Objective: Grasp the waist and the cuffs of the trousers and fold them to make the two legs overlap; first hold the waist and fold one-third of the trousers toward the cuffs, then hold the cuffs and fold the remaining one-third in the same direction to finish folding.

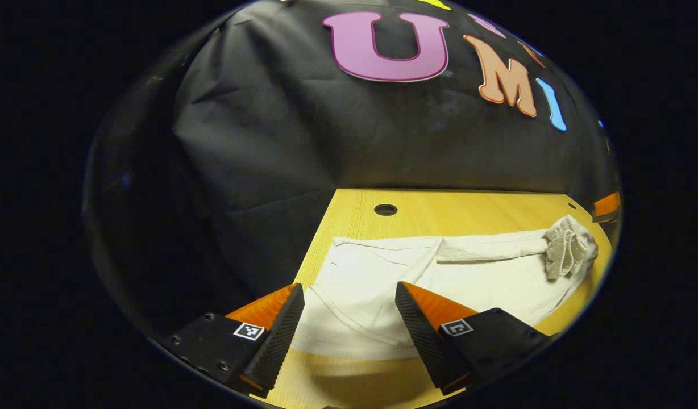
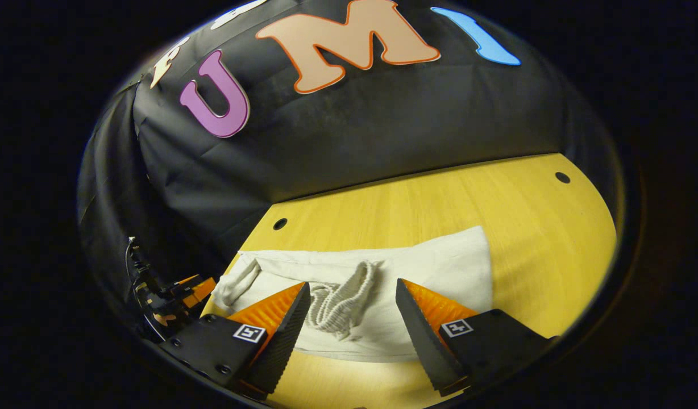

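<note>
White trousers (image 1: 497, 284) lie spread on the yellow wooden table (image 1: 440, 213). Their ribbed cuffs (image 1: 569, 247) are bunched at the far right in the left gripper view. My left gripper (image 1: 349, 287) hovers open over the wide near end of the cloth, with nothing between its fingers. In the right gripper view the trousers (image 2: 434, 267) lie across the table, and the ribbed cuffs (image 2: 340, 304) rest on the cloth just ahead of my open right gripper (image 2: 352, 284). The left gripper (image 2: 181, 292) shows far left at the table's end.
The black cloth wall stands close behind the table. Round holes (image 1: 385, 209) (image 2: 562, 177) are set in the tabletop near its far edge. Bare wood (image 2: 553, 238) lies to the right of the trousers. The right gripper (image 1: 606, 205) peeks in at the far right.
</note>
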`<state>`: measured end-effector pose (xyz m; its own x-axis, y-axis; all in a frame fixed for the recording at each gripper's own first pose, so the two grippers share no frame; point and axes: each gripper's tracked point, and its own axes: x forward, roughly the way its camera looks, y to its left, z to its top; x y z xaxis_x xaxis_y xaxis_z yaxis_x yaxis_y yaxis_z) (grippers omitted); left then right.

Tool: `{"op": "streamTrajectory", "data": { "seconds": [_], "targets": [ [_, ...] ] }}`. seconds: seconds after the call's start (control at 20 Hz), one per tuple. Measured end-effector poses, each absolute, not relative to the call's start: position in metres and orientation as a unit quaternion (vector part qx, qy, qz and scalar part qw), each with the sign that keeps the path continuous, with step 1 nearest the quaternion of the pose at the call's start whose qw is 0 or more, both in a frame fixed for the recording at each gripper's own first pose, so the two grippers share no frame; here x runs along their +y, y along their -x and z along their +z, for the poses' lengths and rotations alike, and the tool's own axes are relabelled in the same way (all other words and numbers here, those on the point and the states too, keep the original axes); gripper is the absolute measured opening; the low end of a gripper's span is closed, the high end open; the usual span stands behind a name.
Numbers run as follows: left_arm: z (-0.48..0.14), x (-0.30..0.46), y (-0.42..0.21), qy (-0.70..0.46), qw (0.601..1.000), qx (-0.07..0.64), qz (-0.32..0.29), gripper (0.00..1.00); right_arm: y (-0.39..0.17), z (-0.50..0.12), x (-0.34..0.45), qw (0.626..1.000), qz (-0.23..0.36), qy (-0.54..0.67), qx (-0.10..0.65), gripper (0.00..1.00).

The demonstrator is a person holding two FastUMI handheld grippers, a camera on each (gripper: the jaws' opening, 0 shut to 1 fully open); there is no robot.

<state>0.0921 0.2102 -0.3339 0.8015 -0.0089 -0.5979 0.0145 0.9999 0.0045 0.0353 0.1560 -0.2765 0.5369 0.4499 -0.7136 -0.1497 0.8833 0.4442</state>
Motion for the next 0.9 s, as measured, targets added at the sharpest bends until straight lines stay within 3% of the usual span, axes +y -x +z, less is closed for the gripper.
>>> {"op": "streamTrajectory", "data": {
  "seconds": [0.3, 0.8, 0.9],
  "targets": [
    [-0.367, 0.218, -0.111, 0.02, 0.94, 0.34, 0.0, 0.96, -0.017, -0.289, 0.11, 0.862, 0.122, -0.164, 0.465, 0.96],
    [-0.394, 0.208, -0.104, 0.017, 0.923, 0.382, -0.032, 0.97, -0.005, -0.288, 0.098, 0.866, 0.122, -0.144, 0.464, 0.96],
    [-0.394, 0.201, -0.104, 0.023, 0.921, 0.387, -0.046, 0.86, 0.0, -0.287, 0.098, 0.865, 0.126, -0.138, 0.465, 0.96]
  ]
}}
